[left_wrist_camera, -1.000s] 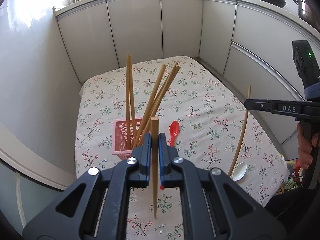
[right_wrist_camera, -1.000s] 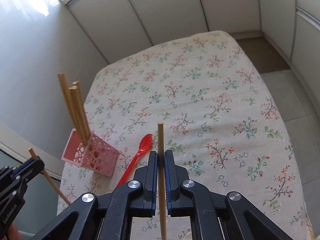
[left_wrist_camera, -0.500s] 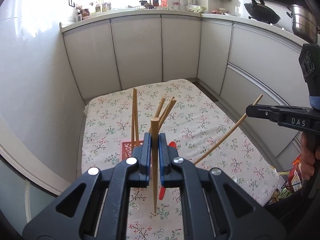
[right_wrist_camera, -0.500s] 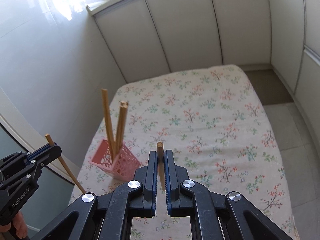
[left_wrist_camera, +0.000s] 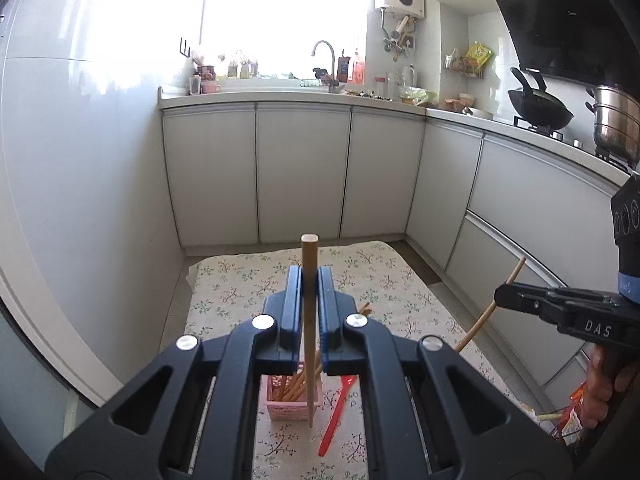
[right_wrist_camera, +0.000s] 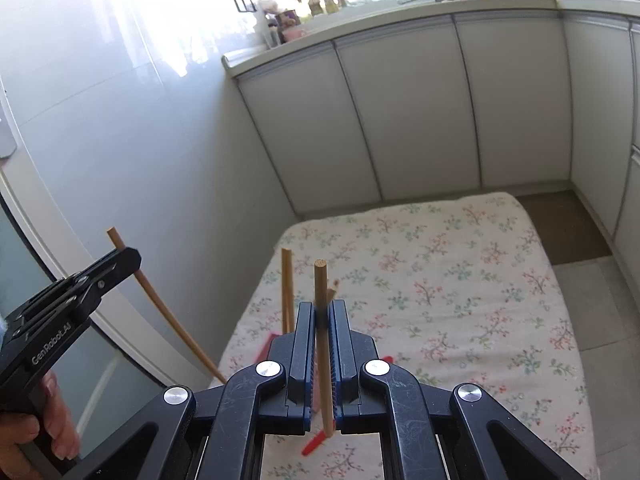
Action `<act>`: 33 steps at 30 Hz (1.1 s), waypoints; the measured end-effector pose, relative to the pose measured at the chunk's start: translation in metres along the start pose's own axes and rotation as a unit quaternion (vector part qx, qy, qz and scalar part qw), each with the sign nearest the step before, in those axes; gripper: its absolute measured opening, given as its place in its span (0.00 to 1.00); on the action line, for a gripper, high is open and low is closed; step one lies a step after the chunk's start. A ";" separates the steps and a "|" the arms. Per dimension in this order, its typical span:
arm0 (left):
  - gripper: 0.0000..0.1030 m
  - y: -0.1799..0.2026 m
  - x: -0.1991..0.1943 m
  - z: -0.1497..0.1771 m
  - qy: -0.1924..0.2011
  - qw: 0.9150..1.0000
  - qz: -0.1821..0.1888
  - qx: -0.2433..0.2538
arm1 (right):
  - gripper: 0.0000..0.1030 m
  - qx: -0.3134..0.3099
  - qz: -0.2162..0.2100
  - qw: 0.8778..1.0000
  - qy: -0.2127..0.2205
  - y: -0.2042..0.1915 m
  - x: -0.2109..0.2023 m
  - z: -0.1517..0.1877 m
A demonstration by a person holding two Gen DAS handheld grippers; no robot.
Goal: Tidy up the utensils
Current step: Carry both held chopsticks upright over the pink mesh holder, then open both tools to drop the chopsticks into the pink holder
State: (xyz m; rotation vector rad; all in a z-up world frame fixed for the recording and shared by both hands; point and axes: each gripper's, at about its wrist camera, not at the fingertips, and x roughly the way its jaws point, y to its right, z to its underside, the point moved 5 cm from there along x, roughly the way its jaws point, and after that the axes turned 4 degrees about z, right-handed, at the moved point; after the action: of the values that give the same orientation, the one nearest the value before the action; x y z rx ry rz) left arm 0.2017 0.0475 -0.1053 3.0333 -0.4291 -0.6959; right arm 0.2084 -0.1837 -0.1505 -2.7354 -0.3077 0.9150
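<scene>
My left gripper [left_wrist_camera: 309, 280] is shut on a wooden chopstick [left_wrist_camera: 310, 252], held upright above a pink basket [left_wrist_camera: 276, 404] that has several chopsticks in it. A red spoon [left_wrist_camera: 335, 416] lies on the floral tablecloth [left_wrist_camera: 240, 280] just right of the basket. My right gripper [right_wrist_camera: 320, 314] is shut on a second chopstick [right_wrist_camera: 321, 280]. Its jaws hide most of the basket; only the tops of the basket's chopsticks [right_wrist_camera: 286, 288] and bits of the red spoon [right_wrist_camera: 314, 445] show. Each gripper also appears in the other's view, the right gripper [left_wrist_camera: 505, 295] and the left gripper [right_wrist_camera: 130, 257], both well above the table.
White cabinets [left_wrist_camera: 304, 176] wrap the table's far and right sides, and a glossy wall [left_wrist_camera: 80, 200] runs along the left. The counter carries a sink tap [left_wrist_camera: 323, 54], a wok [left_wrist_camera: 538, 110] and a steel pot [left_wrist_camera: 616, 122]. Tiled floor [right_wrist_camera: 600, 320] lies right of the table.
Both grippers have risen and tipped upward, each still gripping its chopstick. The basket and spoon have slid low behind the jaws, and the counter and window have come into view.
</scene>
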 end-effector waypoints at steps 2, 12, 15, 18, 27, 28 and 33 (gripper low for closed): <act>0.08 -0.001 0.005 -0.003 0.011 1.000 -0.009 0.000 | 0.06 0.001 -0.005 1.000 0.005 -0.005 0.001 -0.004; 0.08 -0.012 0.057 0.011 0.000 0.999 -0.047 0.008 | 0.06 0.026 -0.043 0.998 0.030 -0.017 0.023 -0.018; 0.08 -0.017 0.071 0.018 -0.015 0.998 -0.053 0.006 | 0.06 0.039 -0.056 0.997 0.036 -0.016 0.034 -0.020; 0.08 -0.022 0.084 0.027 -0.030 0.998 -0.058 0.006 | 0.06 0.046 -0.059 0.997 0.034 -0.015 0.048 -0.020; 0.08 -0.023 0.104 0.044 -0.047 0.997 -0.062 0.026 | 0.06 0.066 -0.060 0.996 0.030 -0.006 0.093 -0.011; 0.08 -0.024 0.106 0.045 -0.050 0.996 -0.062 0.025 | 0.06 0.068 -0.059 0.996 0.028 -0.004 0.098 -0.009; 0.08 -0.028 0.112 0.047 -0.055 0.997 -0.052 0.012 | 0.06 0.076 -0.056 0.996 0.007 0.002 0.124 0.000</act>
State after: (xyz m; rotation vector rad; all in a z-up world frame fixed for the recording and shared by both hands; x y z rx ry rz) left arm 0.2855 0.0481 -0.1976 3.0693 -0.2837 -0.8725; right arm 0.3052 -0.1520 -0.2208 -2.5571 -0.3674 0.8521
